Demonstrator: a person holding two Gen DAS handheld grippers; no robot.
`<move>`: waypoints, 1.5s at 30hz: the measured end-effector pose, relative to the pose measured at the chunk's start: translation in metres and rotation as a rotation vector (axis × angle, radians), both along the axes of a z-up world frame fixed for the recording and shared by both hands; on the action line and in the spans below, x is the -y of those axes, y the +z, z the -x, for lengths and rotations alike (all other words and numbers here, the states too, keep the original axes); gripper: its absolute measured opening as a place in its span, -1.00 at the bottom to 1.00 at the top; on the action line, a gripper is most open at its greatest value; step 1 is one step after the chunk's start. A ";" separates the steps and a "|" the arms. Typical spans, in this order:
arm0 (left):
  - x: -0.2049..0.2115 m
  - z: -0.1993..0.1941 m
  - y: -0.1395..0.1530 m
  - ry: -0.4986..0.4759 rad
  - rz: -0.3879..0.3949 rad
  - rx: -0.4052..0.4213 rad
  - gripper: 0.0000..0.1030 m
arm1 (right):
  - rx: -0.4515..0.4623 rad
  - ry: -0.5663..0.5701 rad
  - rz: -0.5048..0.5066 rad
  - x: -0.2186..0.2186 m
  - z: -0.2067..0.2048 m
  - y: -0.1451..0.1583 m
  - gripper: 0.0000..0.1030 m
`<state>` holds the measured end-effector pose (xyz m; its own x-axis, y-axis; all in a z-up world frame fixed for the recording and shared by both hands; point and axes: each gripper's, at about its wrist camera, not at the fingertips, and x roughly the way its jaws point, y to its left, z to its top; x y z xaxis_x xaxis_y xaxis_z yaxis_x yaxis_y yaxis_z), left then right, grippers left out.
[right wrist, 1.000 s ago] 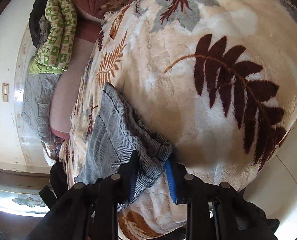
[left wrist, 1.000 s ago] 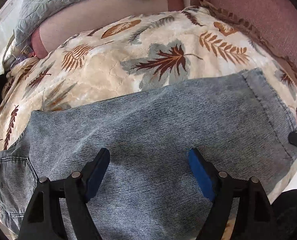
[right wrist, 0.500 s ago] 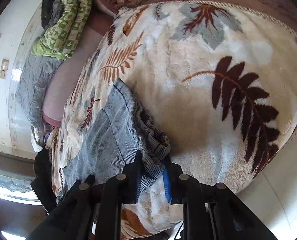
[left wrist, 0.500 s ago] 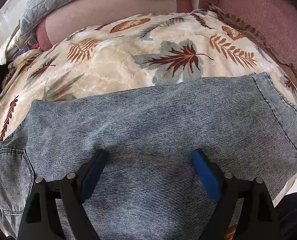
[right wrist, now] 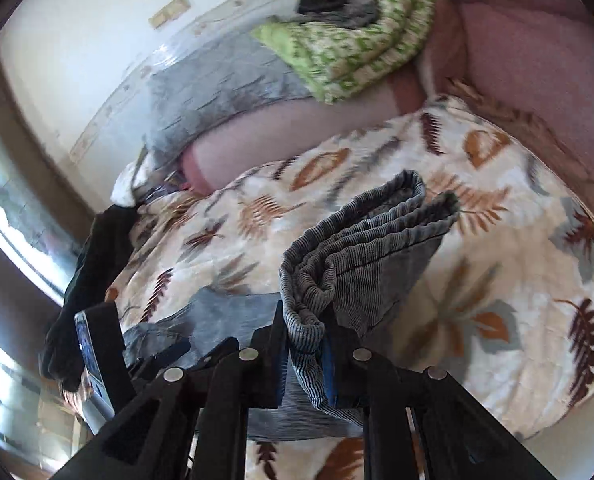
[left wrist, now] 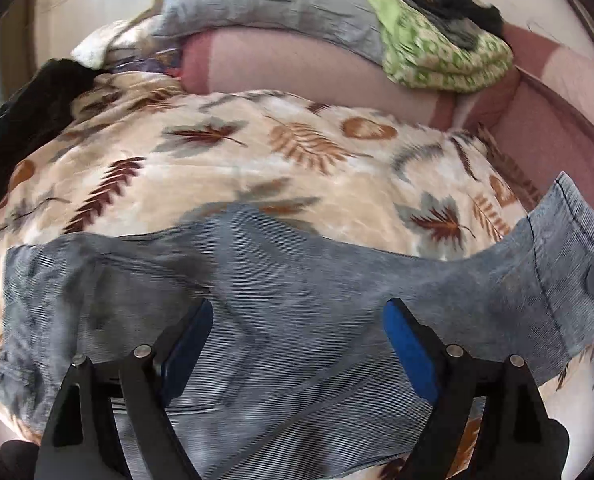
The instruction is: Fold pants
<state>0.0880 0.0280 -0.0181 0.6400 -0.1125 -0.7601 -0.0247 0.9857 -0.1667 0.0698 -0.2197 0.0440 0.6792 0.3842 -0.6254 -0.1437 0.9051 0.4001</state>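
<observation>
Grey-blue denim pants lie across a leaf-patterned blanket. My left gripper is open and hovers over the middle of the pants, its blue pads apart. My right gripper is shut on the leg hems, which are bunched in folds and lifted off the blanket. In the left wrist view the hem end rises at the far right, where a bit of the right gripper shows at the edge.
A pink sofa back runs behind the blanket. A grey quilt, a green patterned blanket and dark clothes sit on top of it. Dark cloth lies at the left. A window is at the left.
My right gripper has lifted the hem end up off the blanket and carried it toward the waist end. The left gripper has risen and tilted back, staying open.
</observation>
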 end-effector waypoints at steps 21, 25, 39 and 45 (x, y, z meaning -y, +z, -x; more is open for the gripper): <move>-0.040 0.022 0.022 0.028 0.052 0.032 0.70 | -0.122 0.270 0.101 -0.101 0.036 -0.096 0.29; -0.014 0.017 0.013 -0.012 0.032 0.010 0.70 | -0.091 0.148 0.235 -0.078 0.036 -0.088 0.29; 0.032 0.013 -0.053 -0.075 -0.141 -0.139 0.70 | -0.189 0.017 0.345 -0.026 0.020 -0.119 0.29; 0.036 0.024 -0.053 -0.107 -0.201 -0.120 0.72 | -0.244 0.046 0.356 -0.023 0.013 -0.132 0.43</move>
